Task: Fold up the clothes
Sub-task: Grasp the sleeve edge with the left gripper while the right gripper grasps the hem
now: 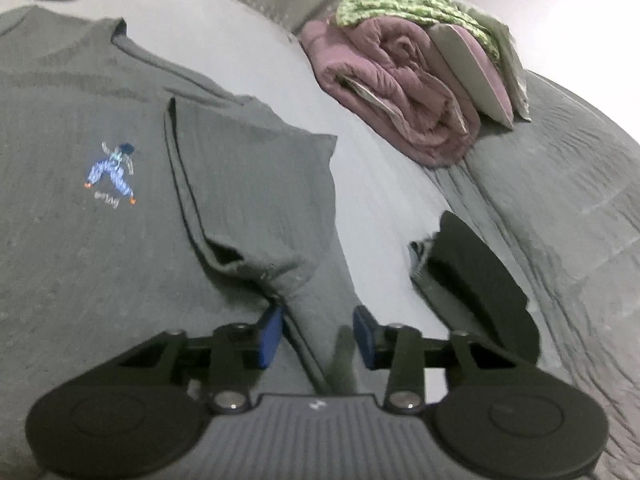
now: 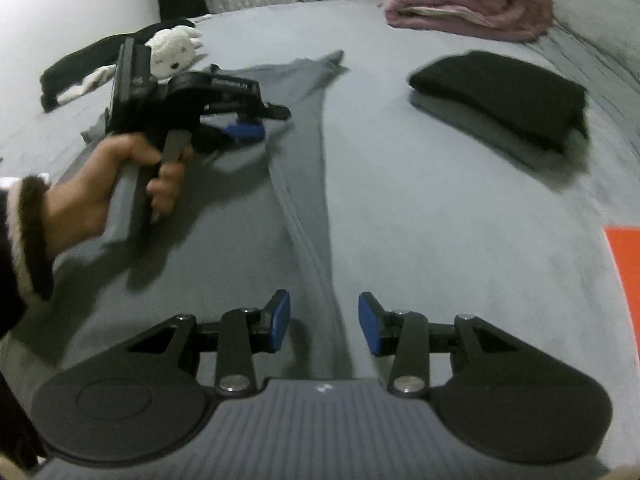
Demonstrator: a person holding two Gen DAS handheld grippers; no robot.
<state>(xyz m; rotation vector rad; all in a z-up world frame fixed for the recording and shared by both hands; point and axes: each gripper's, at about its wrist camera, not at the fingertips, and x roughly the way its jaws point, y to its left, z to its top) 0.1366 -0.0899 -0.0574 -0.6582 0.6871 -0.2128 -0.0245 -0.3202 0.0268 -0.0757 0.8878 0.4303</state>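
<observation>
A grey T-shirt (image 1: pixel 80 240) with a small blue figure print lies flat on the bed, one sleeve (image 1: pixel 248 184) folded inward. My left gripper (image 1: pixel 318 336) hovers at the shirt's side edge below that sleeve. Its blue pads stand apart and the fabric edge runs under the gap, unpinched. In the right wrist view a hand holds the left gripper (image 2: pixel 256 124) over the T-shirt (image 2: pixel 240 208). My right gripper (image 2: pixel 324 324) is open above the shirt's long side seam, nearer the hem, with nothing clamped.
A folded black garment (image 2: pixel 500 96) lies to the right on the grey bedspread (image 2: pixel 440 220). A rolled pink blanket (image 1: pixel 400 92) under green cloth (image 1: pixel 400 0) sits at the back. A white plush toy (image 2: pixel 176 52) and a black-and-white garment (image 2: pixel 80 76) lie far left. An orange object (image 2: pixel 624 272) sits at the right edge.
</observation>
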